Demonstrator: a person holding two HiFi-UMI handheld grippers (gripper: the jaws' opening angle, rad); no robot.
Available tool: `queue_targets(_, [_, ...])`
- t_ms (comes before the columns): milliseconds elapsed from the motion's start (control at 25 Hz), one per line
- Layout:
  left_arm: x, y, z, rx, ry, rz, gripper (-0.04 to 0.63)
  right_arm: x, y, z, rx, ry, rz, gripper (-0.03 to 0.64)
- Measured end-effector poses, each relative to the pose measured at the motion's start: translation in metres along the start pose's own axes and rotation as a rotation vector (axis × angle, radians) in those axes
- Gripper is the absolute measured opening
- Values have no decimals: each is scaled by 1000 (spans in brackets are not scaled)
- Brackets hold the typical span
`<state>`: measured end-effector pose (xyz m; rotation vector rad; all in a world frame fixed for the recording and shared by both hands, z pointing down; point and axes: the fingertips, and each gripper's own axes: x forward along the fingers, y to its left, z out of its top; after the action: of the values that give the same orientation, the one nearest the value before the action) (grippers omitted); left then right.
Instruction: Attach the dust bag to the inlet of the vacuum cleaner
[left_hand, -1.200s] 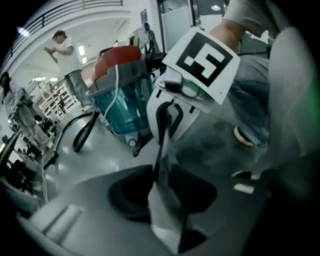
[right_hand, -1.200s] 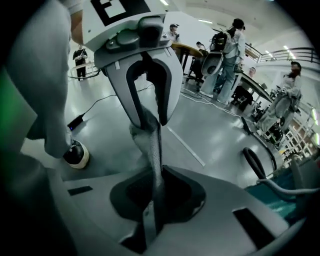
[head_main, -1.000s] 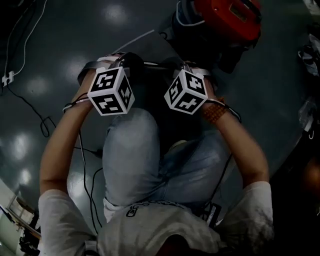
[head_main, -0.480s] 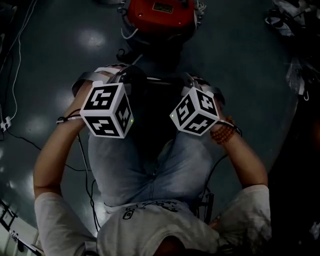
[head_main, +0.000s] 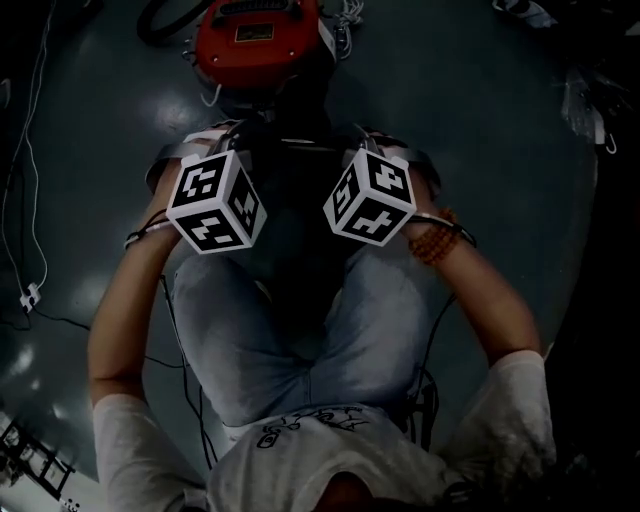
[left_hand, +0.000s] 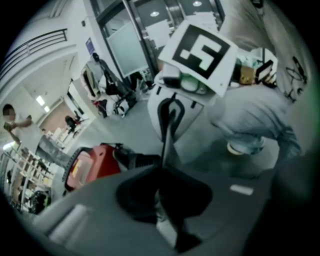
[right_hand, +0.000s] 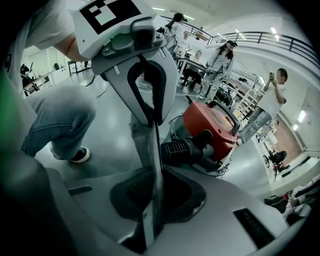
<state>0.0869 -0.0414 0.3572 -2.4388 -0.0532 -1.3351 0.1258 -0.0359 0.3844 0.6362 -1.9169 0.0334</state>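
Left tongs (left_hand: 162, 200), just tightened, and right tongs (right_hand: 152, 205) pinch opposite edges of the dust bag (right_hand: 147, 142), keeping it taut for the vacuum cleaner (head_main: 258, 40) at twelve o'clock.

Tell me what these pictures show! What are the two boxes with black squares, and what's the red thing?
A person holds a pinching tool in each hand; the boxes sit on those tools. One picture looks down from a camera on the person's head, past their jeans. The other two come from cameras riding on the left gripper and the right gripper. The red thing is a vacuum cleaner on the floor. Both grippers pinch a flat grey bag held between them; the left one's jaws have just been closing on it.
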Motion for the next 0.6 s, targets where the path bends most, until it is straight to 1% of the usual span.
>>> queue_targets(80, [10, 4, -4, -24, 7, 3, 43, 10, -5, -5, 9, 12, 7, 34])
queue_targets(240, [20, 8, -11, -45, 23, 24, 42, 21, -7, -7, 25, 6, 17, 34])
queue_targets(320, [25, 14, -16, -64, 20, 37, 43, 27, -11, -8, 28, 5, 9, 34])
queue_targets(520, [28, 23, -17, -66, 6, 88, 44, 30, -20, -8, 35, 7, 17, 34])
queue_targets(600, [30, 26, -19, -91, -9, 101, 44, 33, -25, -7, 44, 9, 29, 35])
